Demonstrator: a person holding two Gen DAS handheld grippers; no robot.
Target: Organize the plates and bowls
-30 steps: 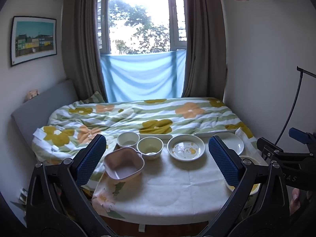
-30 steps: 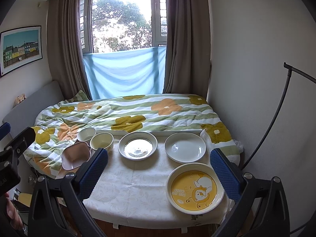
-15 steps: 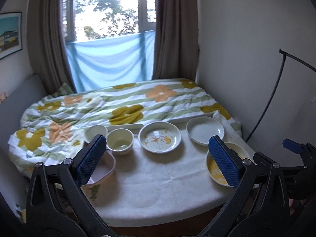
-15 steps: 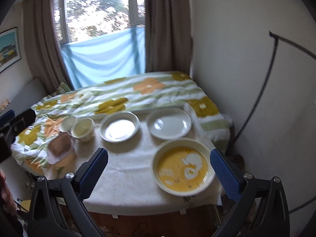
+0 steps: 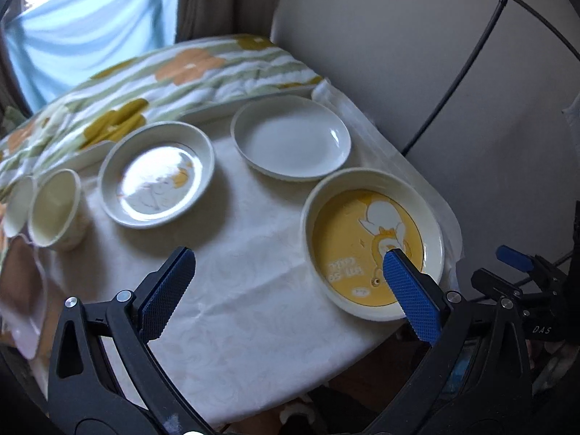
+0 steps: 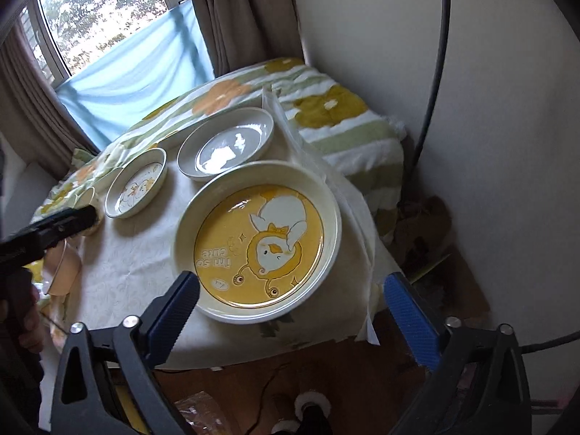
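Table [image 5: 253, 319] carries a white patterned cloth; a bed with a flowered quilt [image 5: 174, 72] abuts its far edge.

Along the far edge, left corner towards right: two cups, the nearer one [image 5: 54, 214] cream inside, the other [image 5: 16, 204] half cut off by the frame; then a small printed plate [image 5: 156, 174]; then a plain white plate [image 5: 291, 137] at the far right corner. None of these touch each other, except that the two cups stand just beside one another.

Yellow plate [image 6: 257, 243], cream rim, cartoon print, sits at the near right corner, near edge of its rim close to the table's near edge. It lies flat, just beside the white plate [image 6: 226, 143].

A pink dish [image 5: 21, 290] sits at the left edge, blurred and partly out of frame.

Left gripper [image 5: 286, 282]: jaws spread wide, nothing between them but cloth. Its right finger overlaps the yellow plate [image 5: 373, 246] in view; contact cannot be judged.

Right gripper [image 6: 290, 308]: jaws wide but closing, straddling the near rim of the yellow plate. Pads clear of the rim, no grip. The left gripper's black arm shows at the left edge of the right wrist view, over the cups.
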